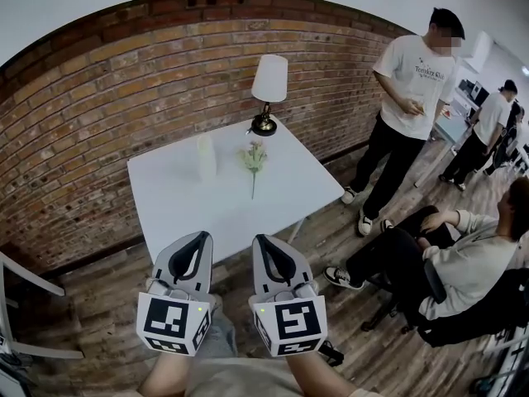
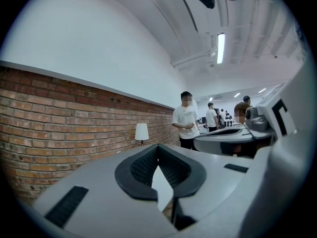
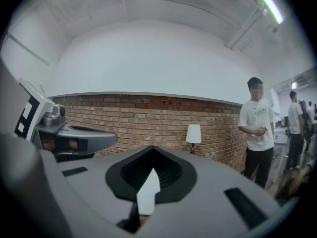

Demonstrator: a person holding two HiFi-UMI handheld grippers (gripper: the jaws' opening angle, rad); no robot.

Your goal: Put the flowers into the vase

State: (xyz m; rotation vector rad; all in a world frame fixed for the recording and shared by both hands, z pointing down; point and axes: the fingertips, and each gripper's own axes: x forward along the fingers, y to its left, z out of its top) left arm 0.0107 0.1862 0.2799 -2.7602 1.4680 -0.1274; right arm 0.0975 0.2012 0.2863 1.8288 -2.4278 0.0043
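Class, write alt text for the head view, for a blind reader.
The left gripper and right gripper, both shut and empty, point toward a white table bearing a vase, a flower beside it and a lamp, by a brick wall. People stand and sit at right.

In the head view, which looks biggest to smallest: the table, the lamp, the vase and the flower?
1. table
2. lamp
3. vase and flower: they look about alike, so I won't rank them.

Open-plan office: brick wall [image 1: 99, 98], strip light [image 2: 220, 47]
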